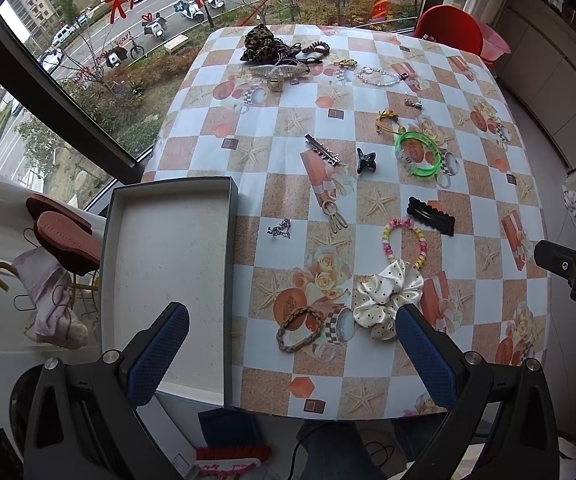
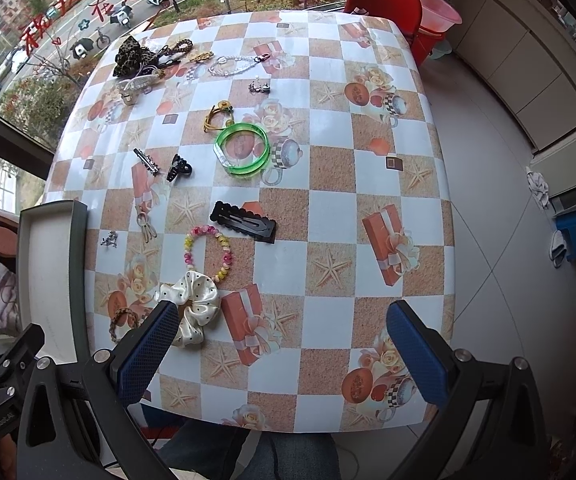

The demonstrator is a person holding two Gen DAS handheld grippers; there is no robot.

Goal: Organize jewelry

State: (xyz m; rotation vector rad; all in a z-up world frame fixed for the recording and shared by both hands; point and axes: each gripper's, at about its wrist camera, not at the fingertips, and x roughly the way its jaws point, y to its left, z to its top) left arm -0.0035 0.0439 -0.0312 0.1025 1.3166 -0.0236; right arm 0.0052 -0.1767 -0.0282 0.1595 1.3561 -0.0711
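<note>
Left wrist view: cream polka-dot scrunchie (image 1: 386, 298), satin, crumpled beside bead bracelet (image 1: 405, 241).

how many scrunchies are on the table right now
2. A white polka-dot scrunchie lies near the front edge, touching the pastel bead bracelet. A leopard-print scrunchie sits in the pile at the far corner by the window; that pile may hide more.

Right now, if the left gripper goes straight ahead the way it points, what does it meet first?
Probably the brown braided hair tie, lying between the open left gripper's fingers; the white polka-dot scrunchie sits just right. Depth is uncertain.
</note>
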